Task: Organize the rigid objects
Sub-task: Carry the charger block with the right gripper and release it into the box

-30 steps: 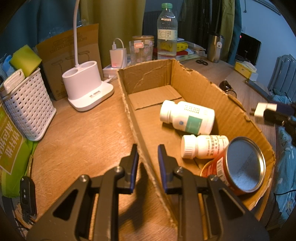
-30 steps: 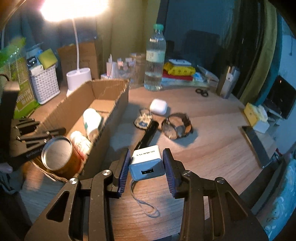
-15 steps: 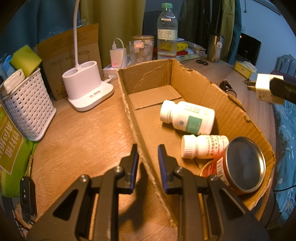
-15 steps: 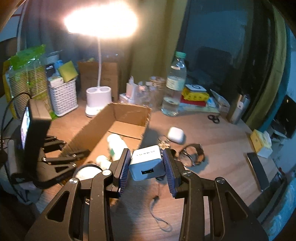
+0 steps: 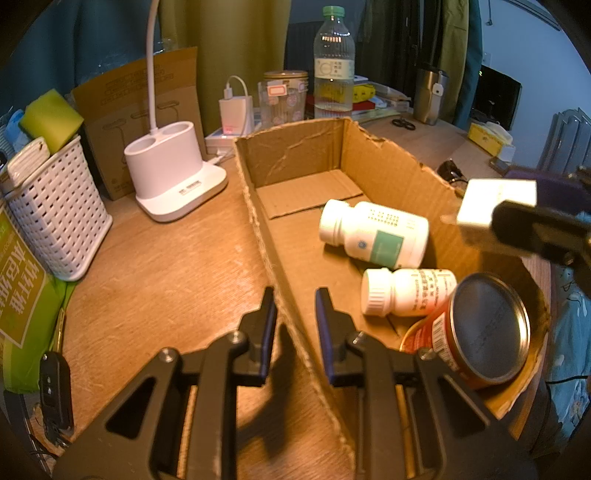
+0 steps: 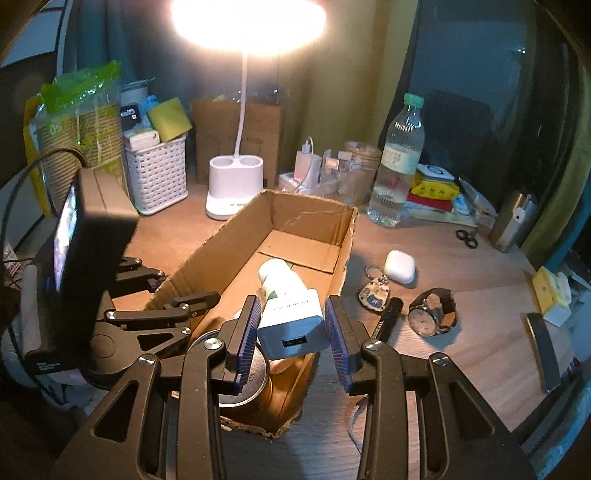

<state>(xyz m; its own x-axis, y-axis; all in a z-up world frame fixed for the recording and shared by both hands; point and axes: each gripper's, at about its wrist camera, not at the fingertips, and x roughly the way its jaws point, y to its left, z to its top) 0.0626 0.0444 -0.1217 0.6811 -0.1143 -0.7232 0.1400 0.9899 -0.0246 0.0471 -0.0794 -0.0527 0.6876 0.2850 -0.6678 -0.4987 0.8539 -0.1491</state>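
Warm dim room, desk lamp (image 6: 248, 26) glare blown out, fisheye-bent dark edges

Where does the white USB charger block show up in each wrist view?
Left wrist: the white USB charger block sits at the right edge, above the cardboard box's right wall, held by the right hand-held gripper.
Right wrist: it is at lower centre, between that hand-held gripper's fingers, over the box's near end.
Shared landmark: the larger white pill bottle lying in the box.
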